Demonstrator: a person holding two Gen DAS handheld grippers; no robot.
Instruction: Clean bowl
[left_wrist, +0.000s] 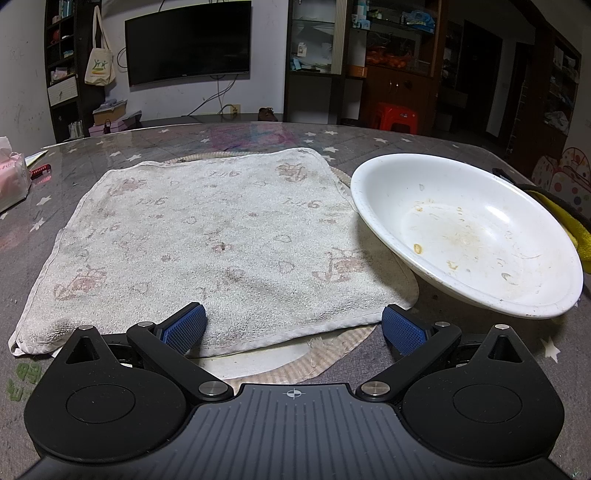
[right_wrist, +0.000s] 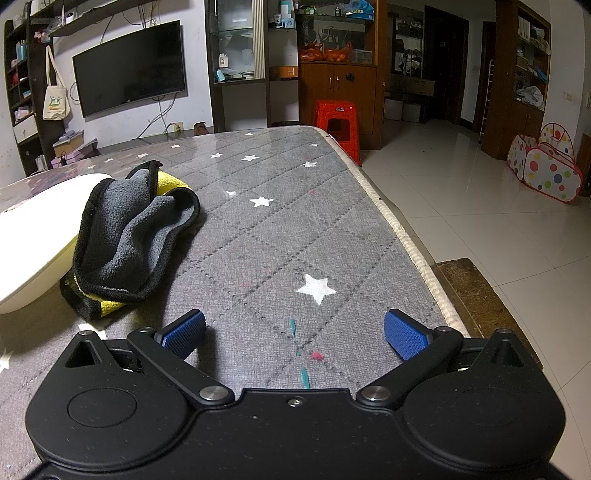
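Counter (right_wrist: 280, 236): carrying a grey quilted cover with white stars under a glossy clear sheet.
Towel (left_wrist: 207, 236): lying flat, stained, over a striped mat (left_wrist: 325, 360).
Bowl (left_wrist: 469, 232): sitting soiled, just beside the towel.
Grey-yellow cloth (right_wrist: 129, 240): lying crumpled against the bowl.
Tissue pack (left_wrist: 11, 177): resting at the far left edge.
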